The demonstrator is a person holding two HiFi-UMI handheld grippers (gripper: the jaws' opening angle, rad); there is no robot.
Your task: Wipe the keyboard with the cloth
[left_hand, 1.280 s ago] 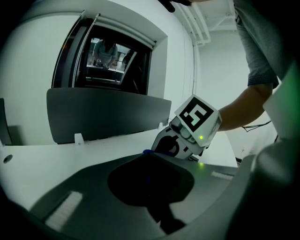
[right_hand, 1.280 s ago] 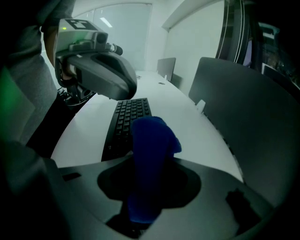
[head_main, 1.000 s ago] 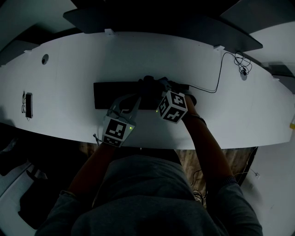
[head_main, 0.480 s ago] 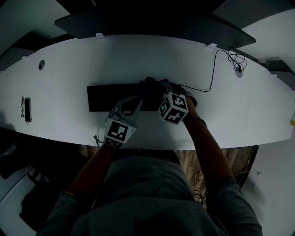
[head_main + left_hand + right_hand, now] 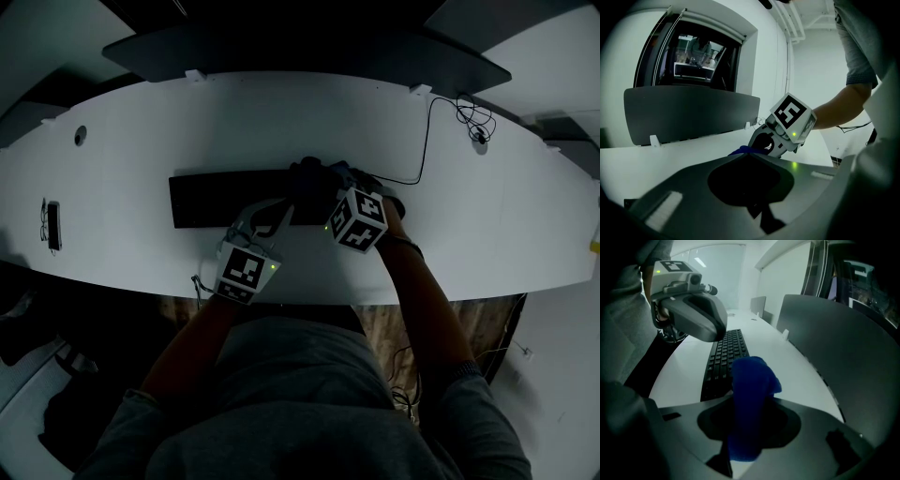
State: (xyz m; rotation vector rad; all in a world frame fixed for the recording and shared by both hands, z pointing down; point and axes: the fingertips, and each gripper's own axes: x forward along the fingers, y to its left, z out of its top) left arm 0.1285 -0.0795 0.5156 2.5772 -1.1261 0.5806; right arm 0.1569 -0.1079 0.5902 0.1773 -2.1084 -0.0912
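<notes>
- When looking down from the head view: finds the black keyboard (image 5: 225, 197) lying flat on the white desk (image 5: 122, 150), with the right gripper (image 5: 317, 184) over its right end and the left gripper (image 5: 275, 208) just beside it, at the near edge of the keys.
- From the left gripper view: shows its jaws pressed together at the tips, closed empty; beyond the tips, a small piece of blue cloth (image 5: 742, 150).
- From the right gripper view: shows its jaws clamped on the cloth (image 5: 750, 394), bunched and standing up, above the keyboard end.
</notes>
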